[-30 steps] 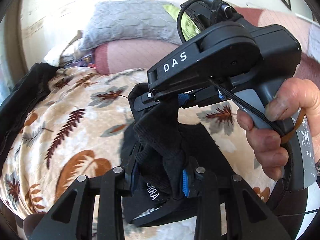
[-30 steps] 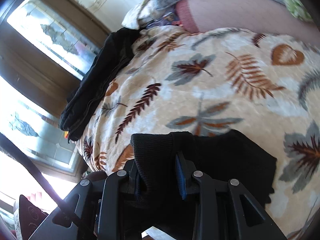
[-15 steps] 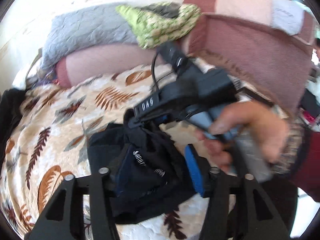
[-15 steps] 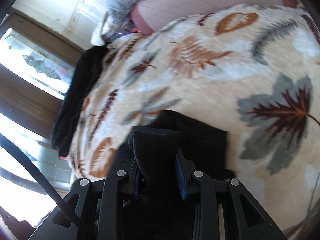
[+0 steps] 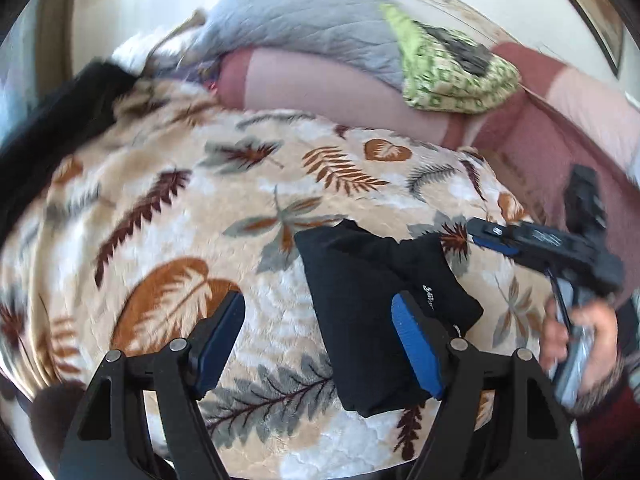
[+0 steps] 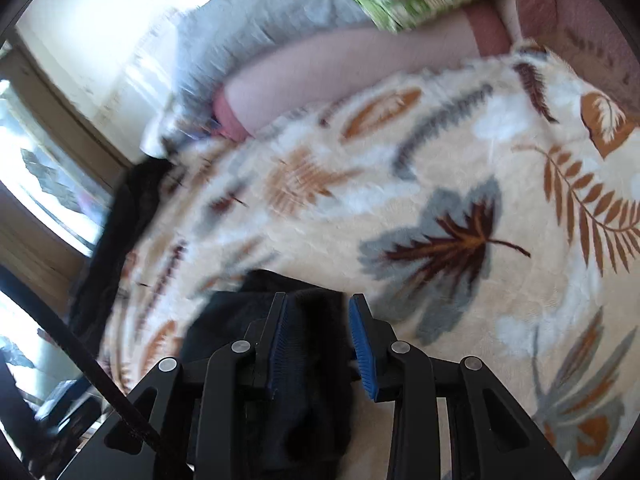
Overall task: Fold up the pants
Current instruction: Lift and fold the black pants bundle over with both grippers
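Between spread right fingers (image 6: 362, 344) lie folded pants (image 6: 316, 360).

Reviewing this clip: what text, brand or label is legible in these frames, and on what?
White script on the folded black pants, beside the left gripper: too blurred and partly hidden to read.
Marking on the black right gripper body: blurred, unreadable.
No other text shows.
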Motion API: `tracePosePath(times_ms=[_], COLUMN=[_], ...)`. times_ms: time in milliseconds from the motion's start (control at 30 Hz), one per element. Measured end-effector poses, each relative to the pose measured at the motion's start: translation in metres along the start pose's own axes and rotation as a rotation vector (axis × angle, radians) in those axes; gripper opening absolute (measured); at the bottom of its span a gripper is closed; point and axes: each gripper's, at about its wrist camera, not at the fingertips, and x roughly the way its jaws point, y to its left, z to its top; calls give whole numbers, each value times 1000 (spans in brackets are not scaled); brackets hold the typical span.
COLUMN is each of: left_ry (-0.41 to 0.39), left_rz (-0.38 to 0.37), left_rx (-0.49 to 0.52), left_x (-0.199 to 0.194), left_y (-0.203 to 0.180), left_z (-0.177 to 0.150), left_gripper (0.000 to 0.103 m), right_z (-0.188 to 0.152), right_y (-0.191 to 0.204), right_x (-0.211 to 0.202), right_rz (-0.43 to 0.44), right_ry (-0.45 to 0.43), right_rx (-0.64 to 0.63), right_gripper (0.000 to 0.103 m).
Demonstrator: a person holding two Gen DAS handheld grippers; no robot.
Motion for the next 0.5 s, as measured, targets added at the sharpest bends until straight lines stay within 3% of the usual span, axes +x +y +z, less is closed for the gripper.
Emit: tracePosePath(times_ms=[67, 167, 233, 300, 367, 467, 500], left_ry=[5, 9, 30, 78, 155, 261, 277], left_rz=[2, -5, -31, -76, -100, -74, -96], left_rx=[3, 78, 129, 159, 163, 118, 86], left_x=[5, 15, 25, 39, 60, 96, 103], left_y=[-4, -23, -37, -48, -51, -40, -34], left_z=[1, 1, -2, -11, -25, -49, -54], left_gripper=[75, 75, 75, 75, 75, 78, 80], right_z=[-6, -20, -31, -42, -53, -63, -64], right_y=[12, 25, 24, 18, 6, -10, -12], right_x=[-5, 9, 21, 31, 37, 39, 38], right_rz=[86, 220, 248, 242, 182, 165, 169], right_ry=[-2, 64, 106, 136, 157, 164, 165], right_rx=[0, 31, 73, 116, 154, 180, 180], right_gripper=[35, 35, 35, 35, 34, 32, 31])
